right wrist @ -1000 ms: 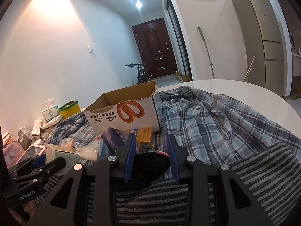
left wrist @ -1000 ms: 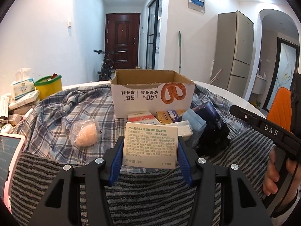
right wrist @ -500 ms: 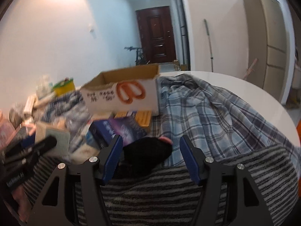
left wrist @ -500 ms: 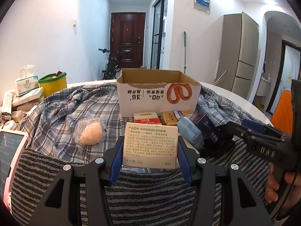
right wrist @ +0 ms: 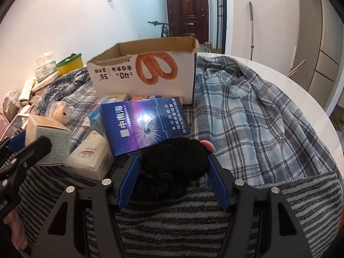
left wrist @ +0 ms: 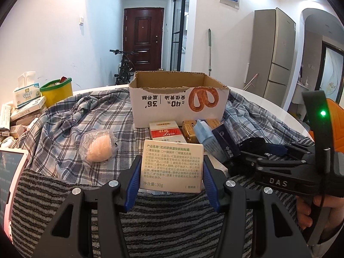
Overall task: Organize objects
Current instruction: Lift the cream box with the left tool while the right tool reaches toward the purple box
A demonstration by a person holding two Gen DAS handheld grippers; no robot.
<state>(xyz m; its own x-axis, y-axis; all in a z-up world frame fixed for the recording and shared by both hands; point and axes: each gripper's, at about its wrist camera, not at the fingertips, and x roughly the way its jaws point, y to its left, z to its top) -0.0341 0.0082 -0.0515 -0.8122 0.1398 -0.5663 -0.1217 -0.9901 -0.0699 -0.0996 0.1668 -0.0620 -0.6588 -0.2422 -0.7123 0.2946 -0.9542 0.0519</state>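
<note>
My left hand-held gripper (left wrist: pixel 171 169) squeezes a cream box (left wrist: pixel 171 168) tight between its blue fingers (left wrist: pixel 133 177). The box stands up, with green writing facing me. Ahead of it sits the big cardboard box (left wrist: pixel 178 103), open on top. A red and white pack (left wrist: pixel 166 132) lies between them.

My right hand-held gripper (right wrist: pixel 174 163) has its fingers wide around a black fuzzy thing (right wrist: pixel 175 161). I cannot tell if they press on it. A shiny blue pack (right wrist: pixel 144 124) leans just ahead of it. The striped blanket (right wrist: pixel 279 204) lies below both.
</note>
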